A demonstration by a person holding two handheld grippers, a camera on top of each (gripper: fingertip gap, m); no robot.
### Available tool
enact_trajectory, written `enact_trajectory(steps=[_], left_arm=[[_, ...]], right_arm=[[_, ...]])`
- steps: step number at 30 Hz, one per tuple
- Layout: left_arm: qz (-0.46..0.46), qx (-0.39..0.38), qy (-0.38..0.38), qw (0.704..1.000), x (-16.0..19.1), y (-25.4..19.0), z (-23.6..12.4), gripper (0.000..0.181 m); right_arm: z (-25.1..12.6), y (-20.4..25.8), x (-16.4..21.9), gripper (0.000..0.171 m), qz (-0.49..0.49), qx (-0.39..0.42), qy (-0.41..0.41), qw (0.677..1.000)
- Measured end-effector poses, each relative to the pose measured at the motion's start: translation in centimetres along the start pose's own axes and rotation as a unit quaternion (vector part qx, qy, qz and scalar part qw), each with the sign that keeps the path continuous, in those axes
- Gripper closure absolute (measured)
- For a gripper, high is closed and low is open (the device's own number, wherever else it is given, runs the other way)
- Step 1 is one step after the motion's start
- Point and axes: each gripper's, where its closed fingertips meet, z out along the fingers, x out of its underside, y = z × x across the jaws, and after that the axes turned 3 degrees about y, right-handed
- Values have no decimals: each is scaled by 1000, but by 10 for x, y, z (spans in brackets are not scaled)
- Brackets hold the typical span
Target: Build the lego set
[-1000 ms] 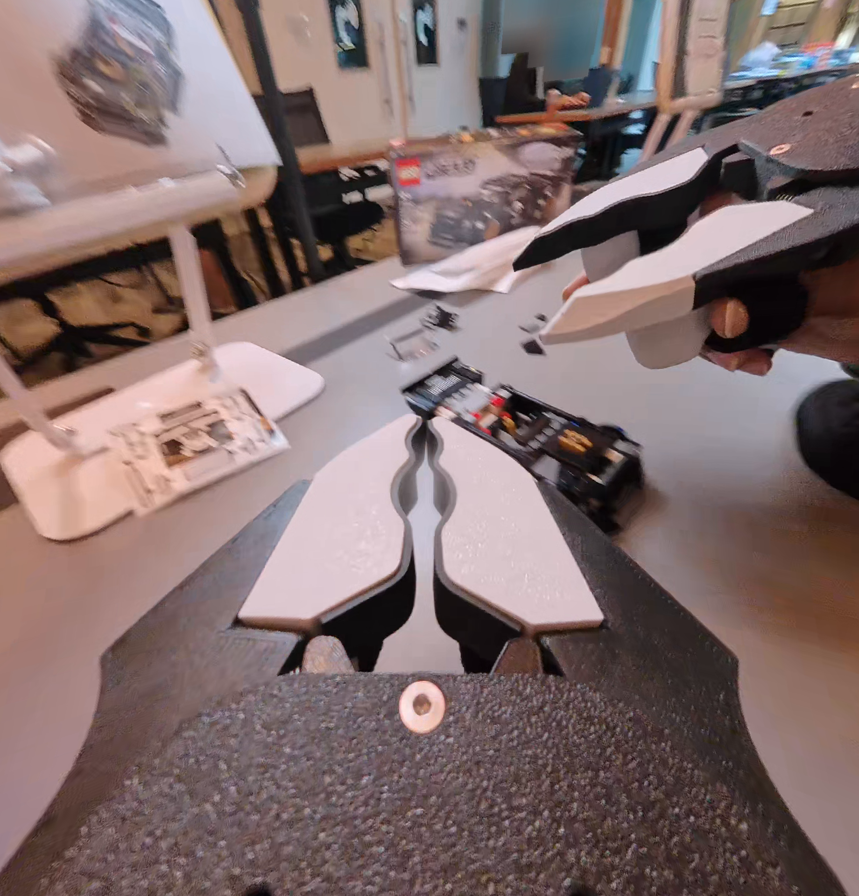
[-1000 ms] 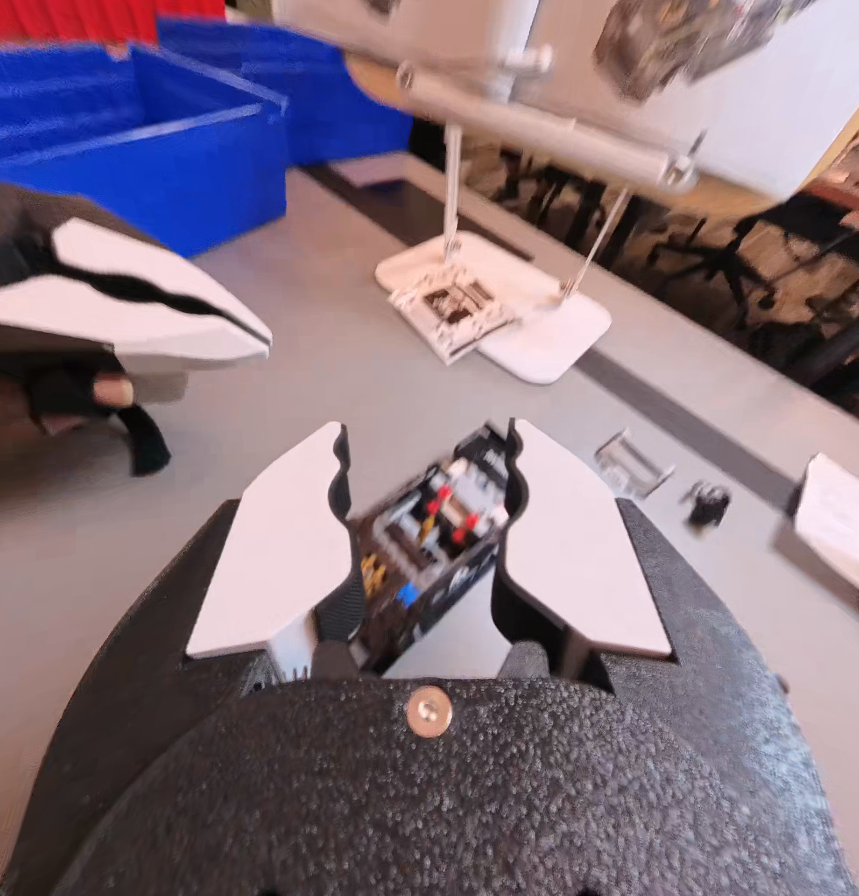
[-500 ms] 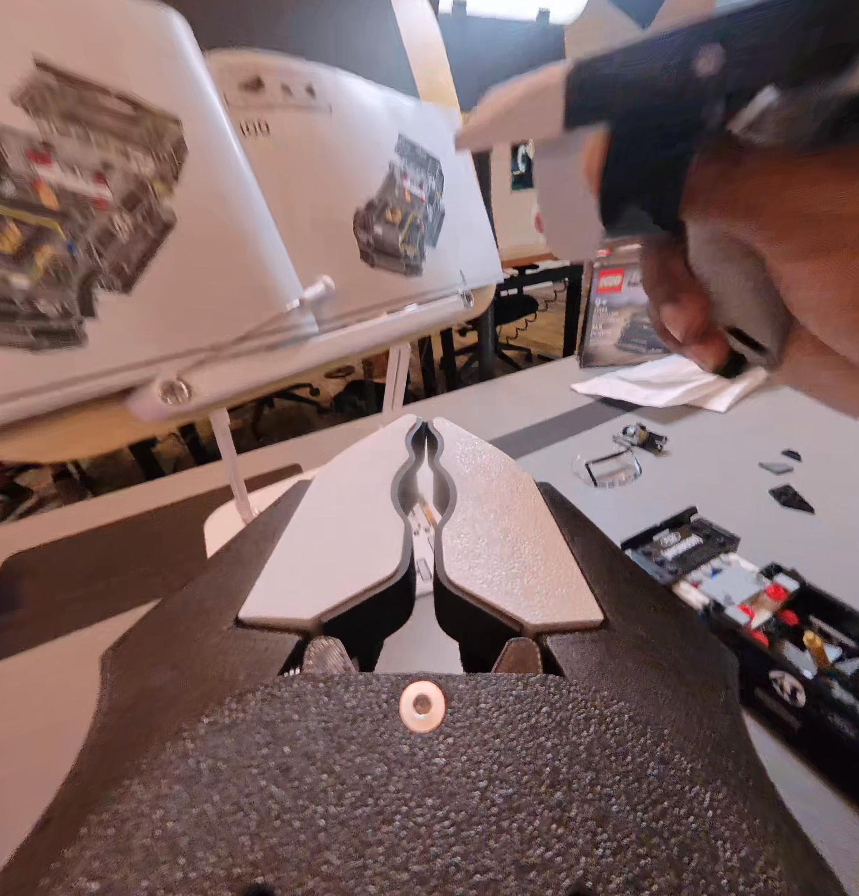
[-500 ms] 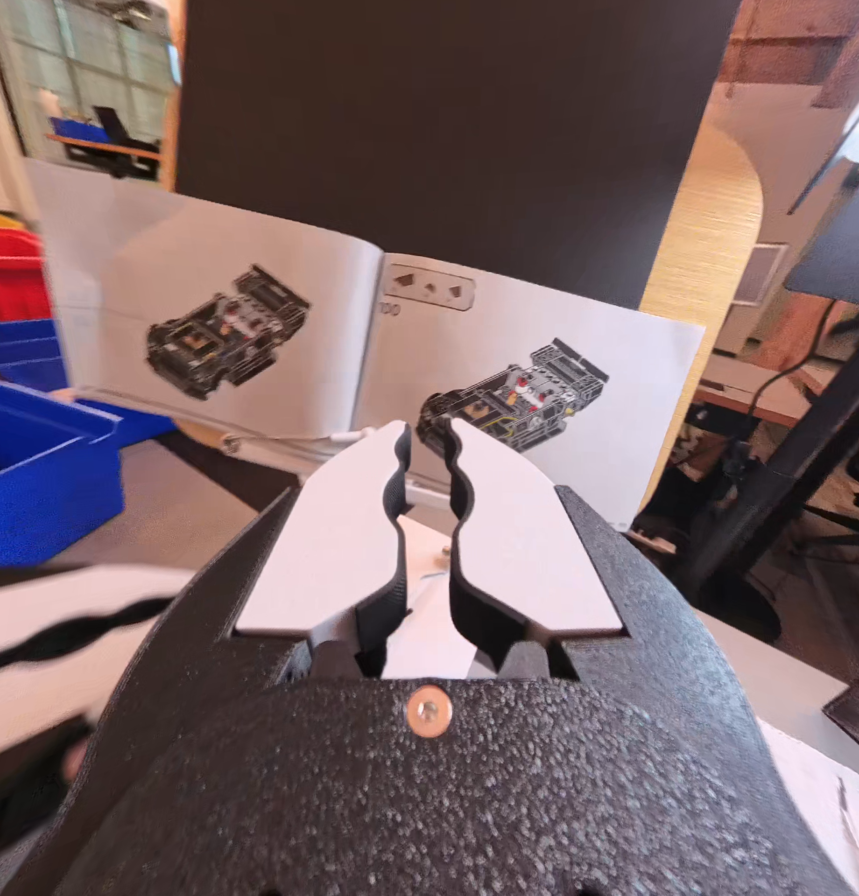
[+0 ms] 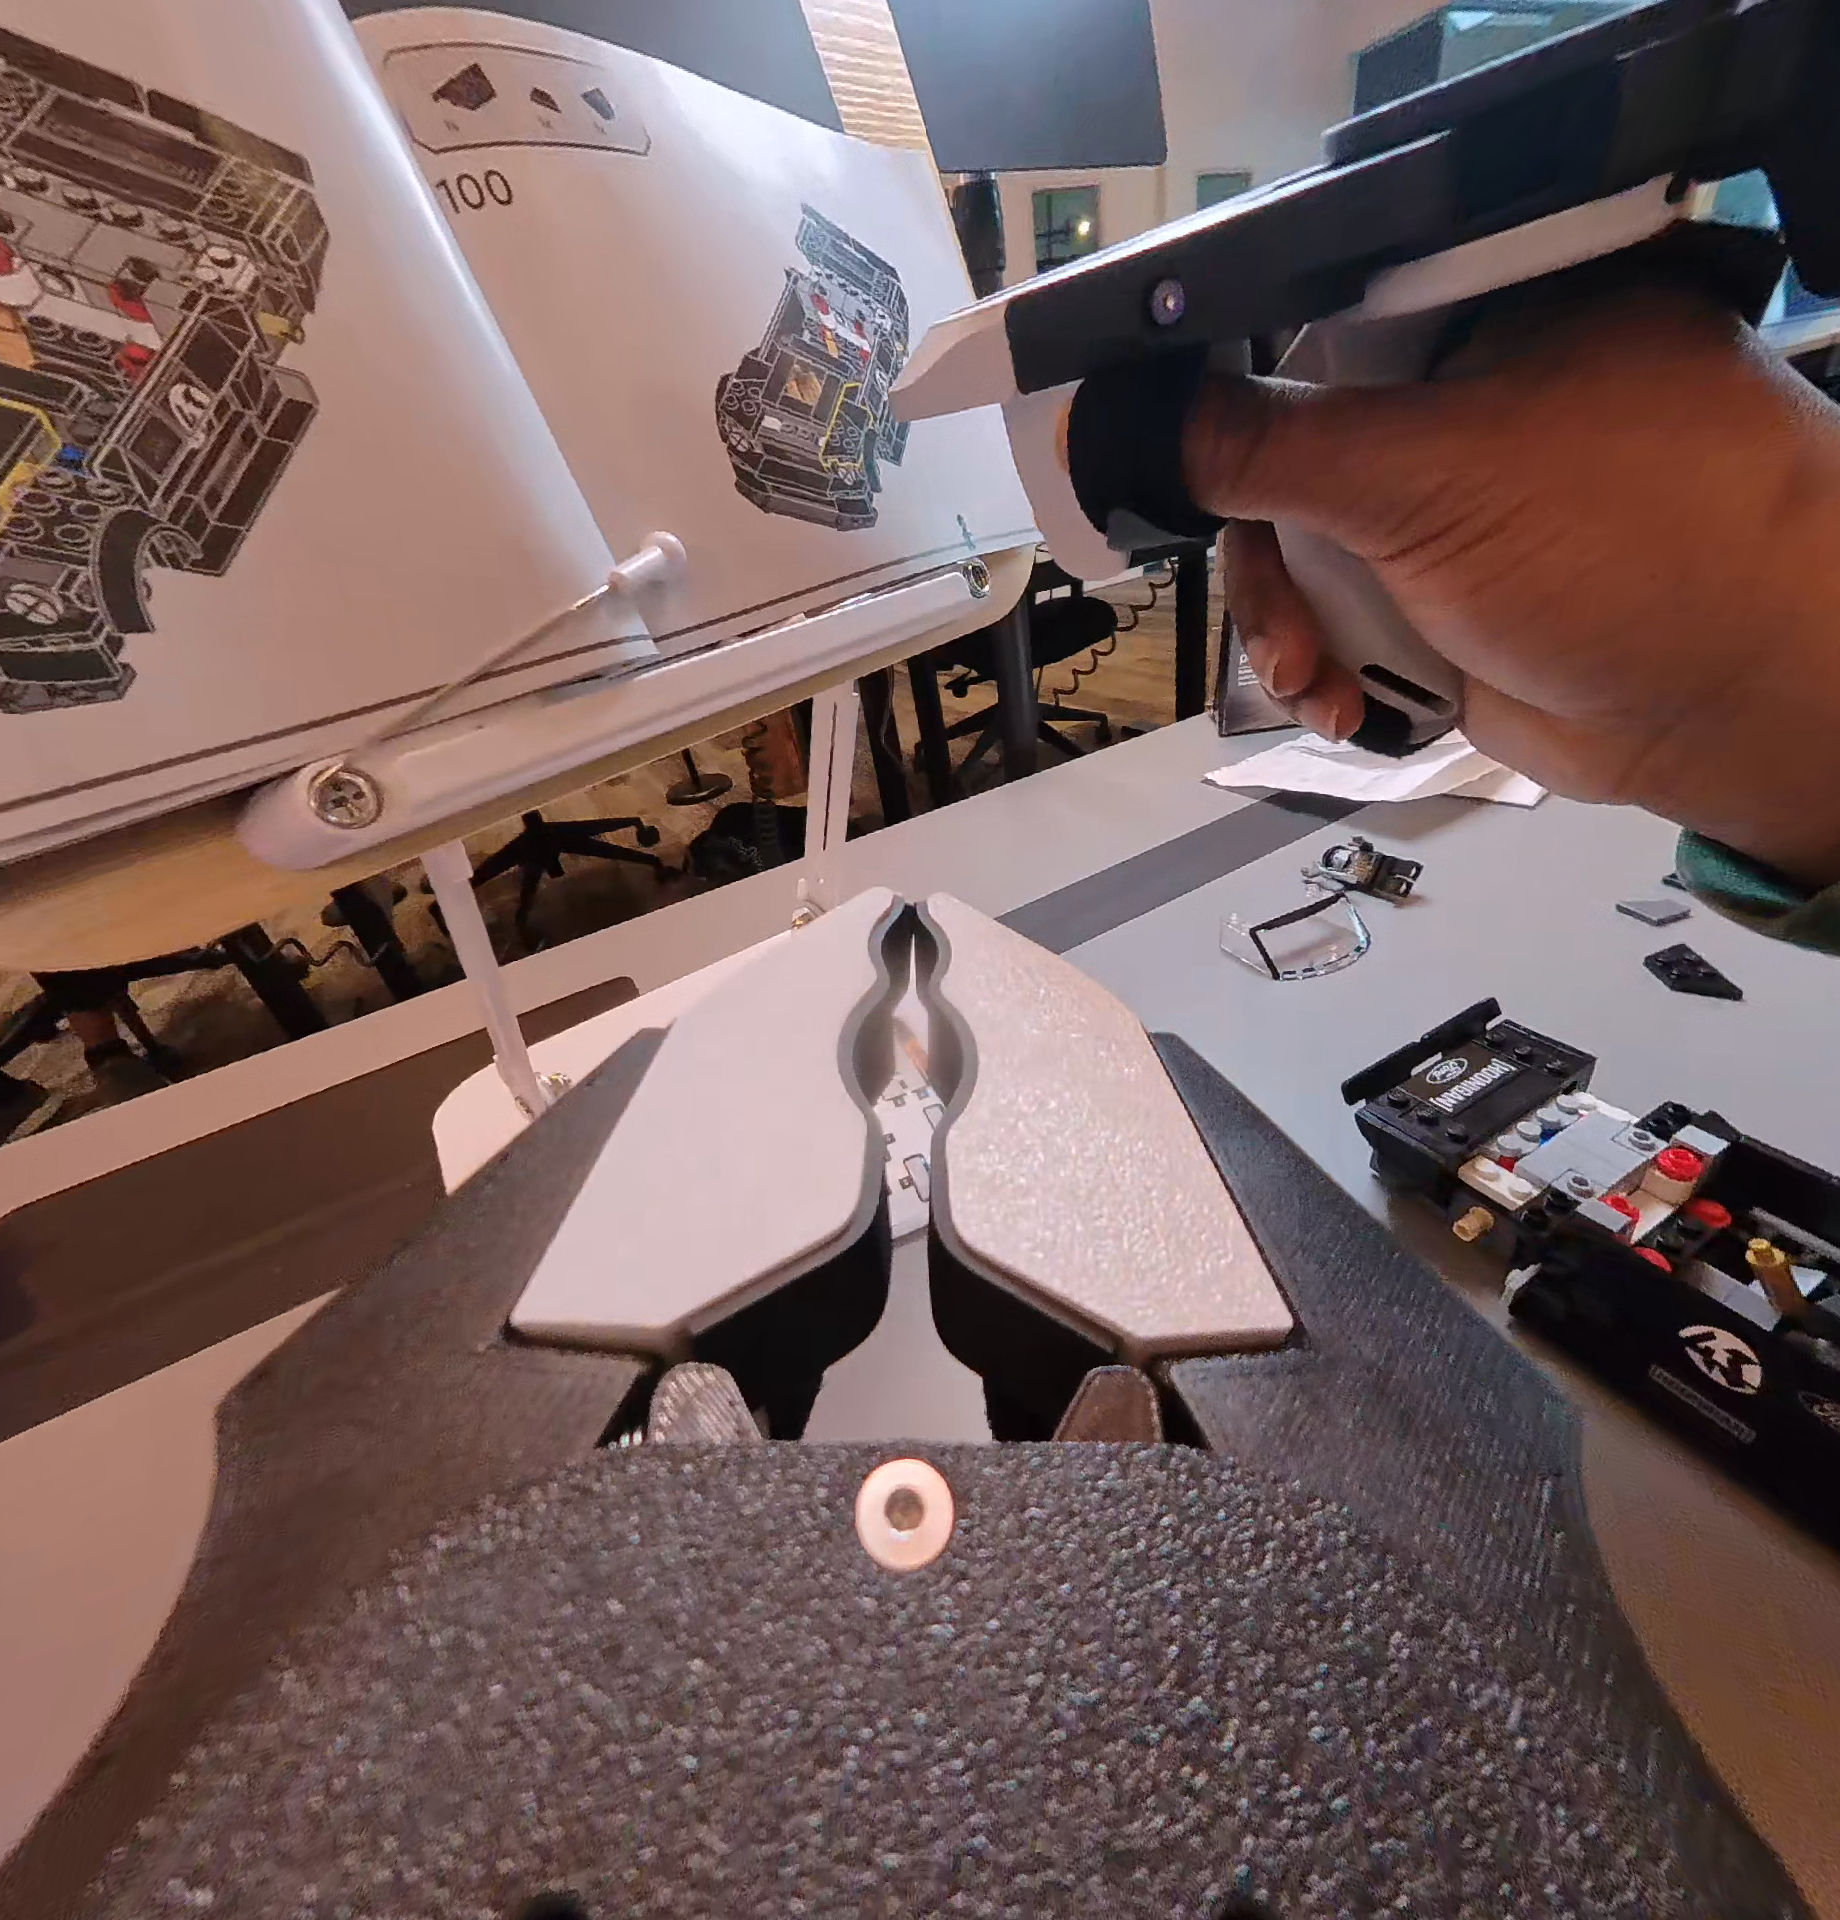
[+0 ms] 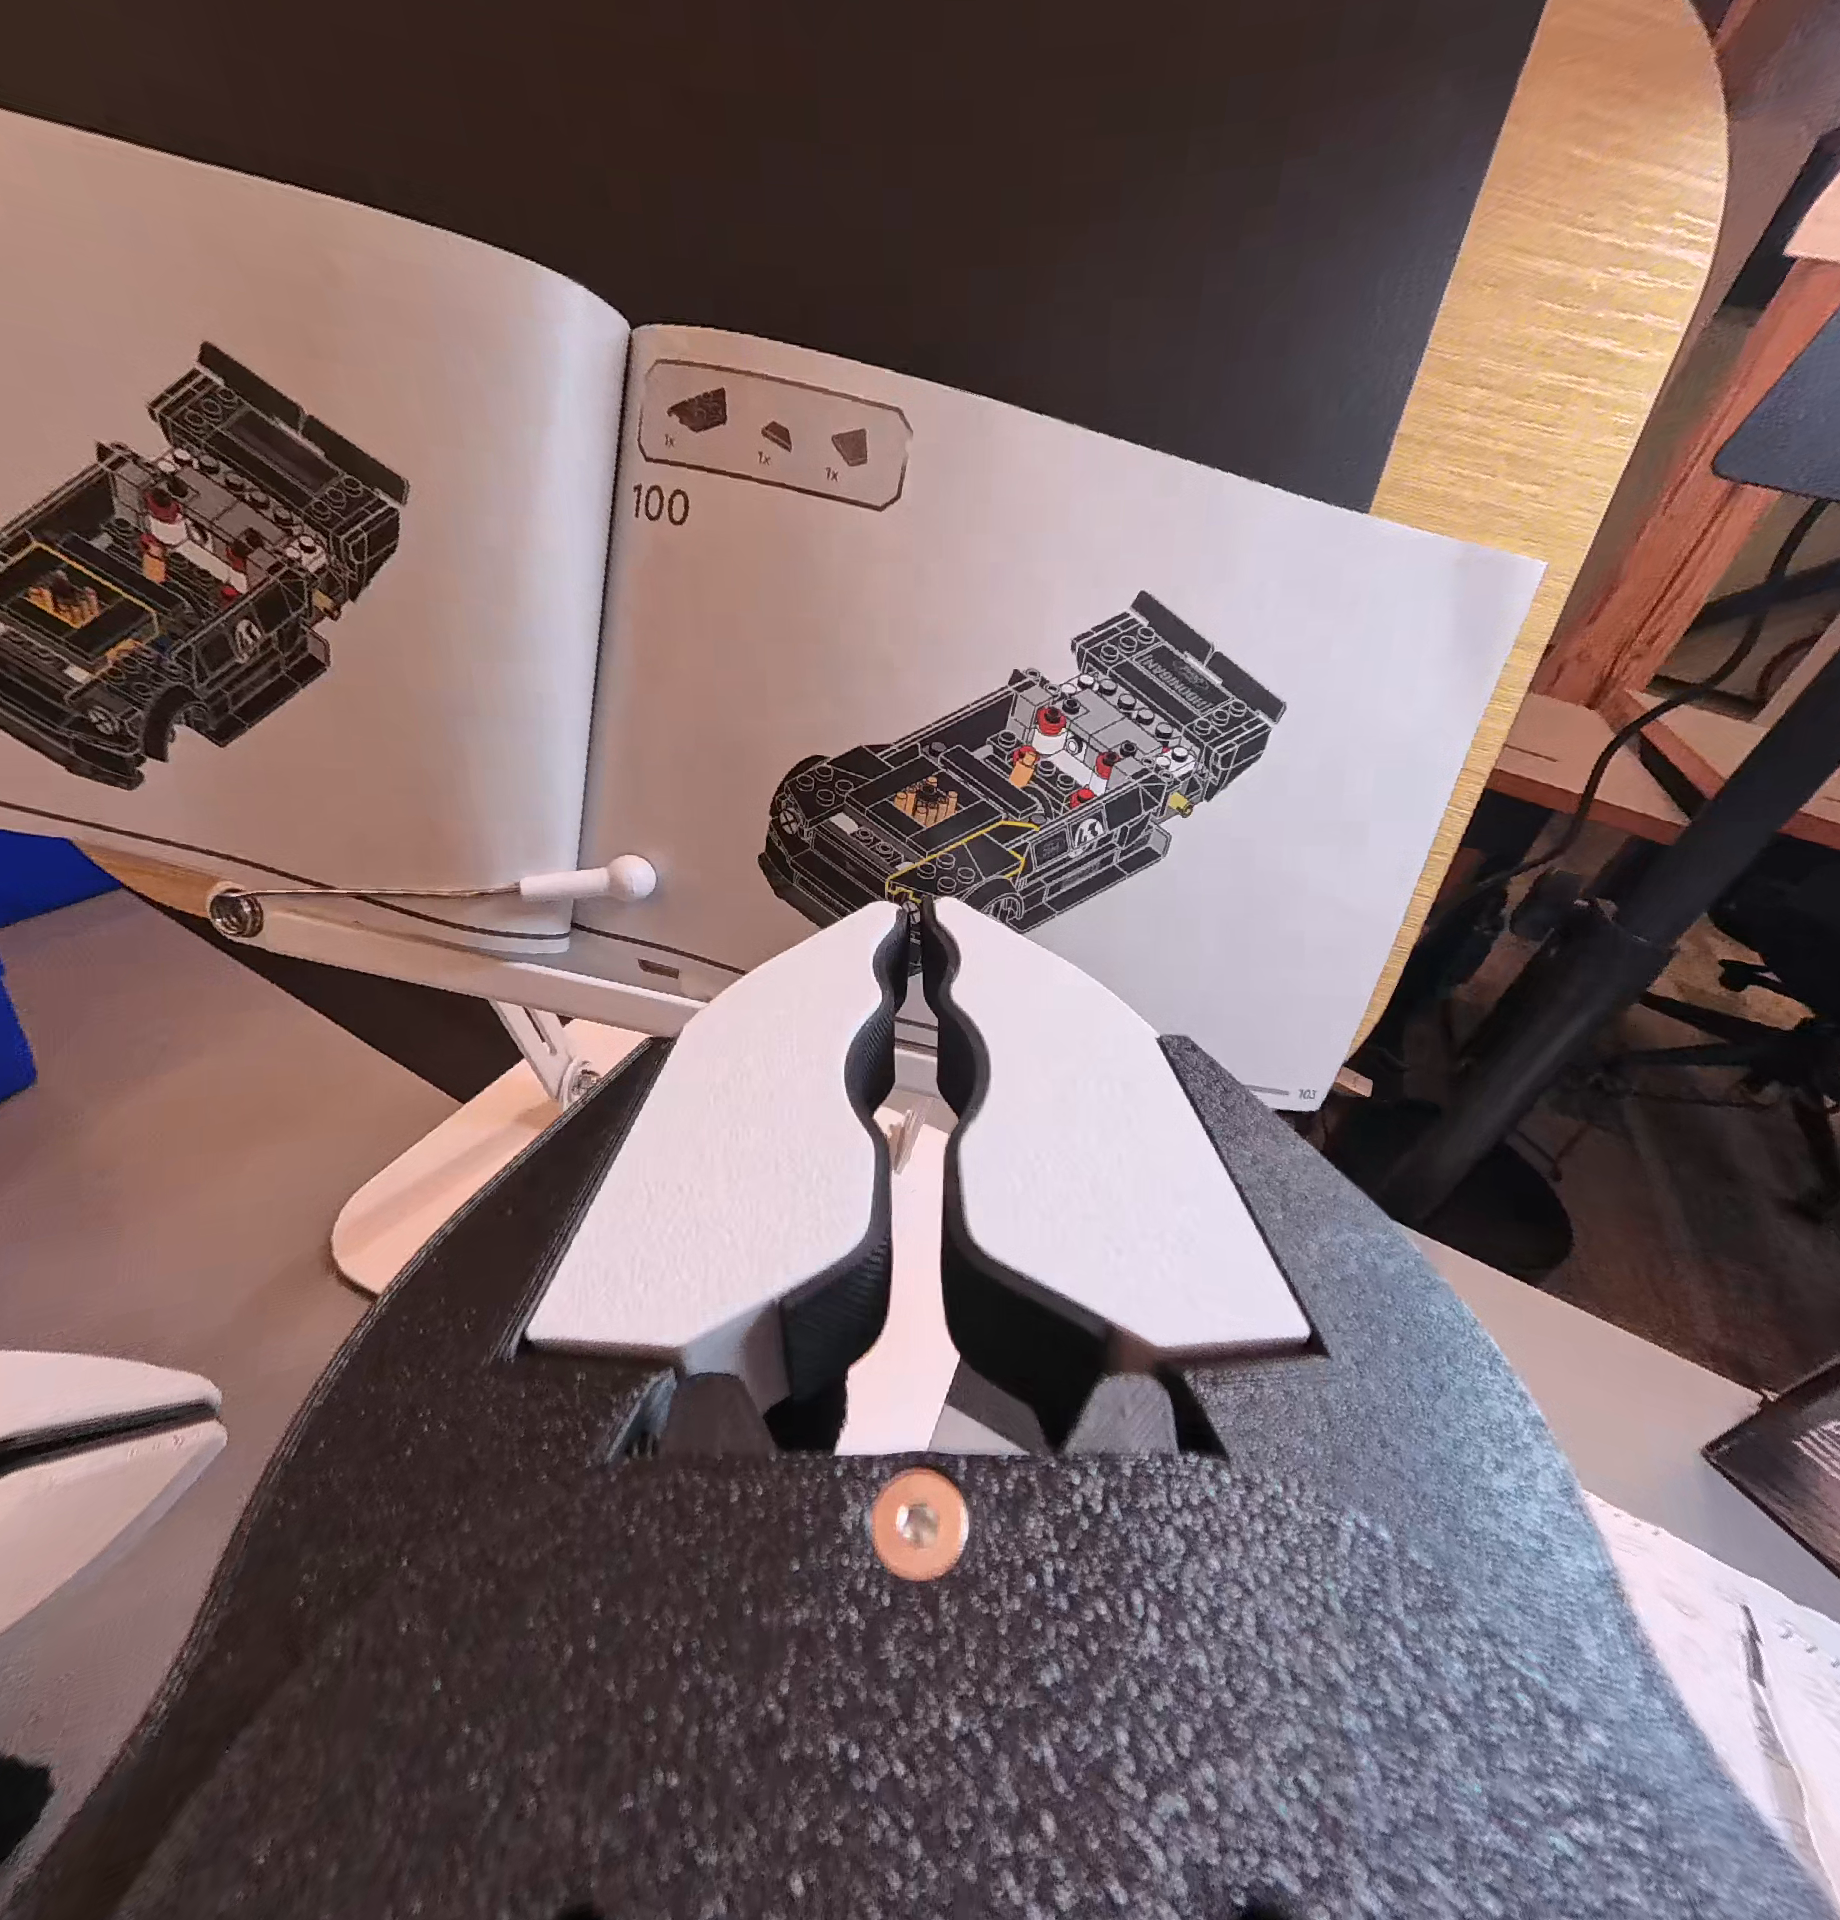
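Both claws closed, empty: left gripper [image 5: 911,920] tips together low over grey table [image 5: 1518,904]; right gripper [image 6: 914,914] tips together, raised, pointing at car drawing in open instruction booklet [image 6: 1155,623] on white stand [image 6: 428,1216]. Half-built black lego car [image 5: 1643,1195] on table right of left gripper; clear windscreen piece [image 5: 1295,935] and small dark pieces [image 5: 1690,971] beyond it.

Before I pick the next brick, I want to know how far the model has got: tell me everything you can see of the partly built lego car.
The partly built lego car lies on the grey table, right of the left gripper, touched by neither gripper. Its body is black plastic with white printed markings on the side and rear. The top is open, showing grey, white and red pieces and small tan pegs. Its near end runs out of frame.
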Motion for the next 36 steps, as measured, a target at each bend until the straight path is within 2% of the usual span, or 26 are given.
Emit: enact_trajectory(steps=[5, 10, 15, 21, 25, 28, 31, 33, 36], left_arm=[[4, 3, 4, 1000, 2, -3, 1, 181], [3, 12, 11, 1000, 6, -7, 3, 181], [16, 15, 20, 1000, 10, -8, 3, 181], [28, 14, 23, 999, 12, -7, 5, 181], [28, 16, 22, 999, 10, -8, 4, 181], [28, 19, 22, 999, 9, -9, 3, 181], [22, 30, 18, 999, 5, -15, 3, 181], [27, 39, 22, 999, 7, -21, 4, 181], [33, 53, 34, 997, 14, -32, 7, 181]], right_arm=[[-2, 2, -5, 169, -1, -5, -9, 1000], [0, 18, -41, 169, -17, -22, -54, 998], [18, 36, -67, 169, -19, -35, -59, 997], [23, 41, -71, 168, -23, -33, -61, 997], [7, 32, -66, 166, -45, -38, -61, 996], [-33, 23, -48, 166, -82, -82, -63, 991], [-81, 0, -2, 163, -155, -115, -21, 981], [-111, -26, 45, 158, -171, -129, 65, 975], [-157, -66, 115, 151, -145, -130, 186, 963]])
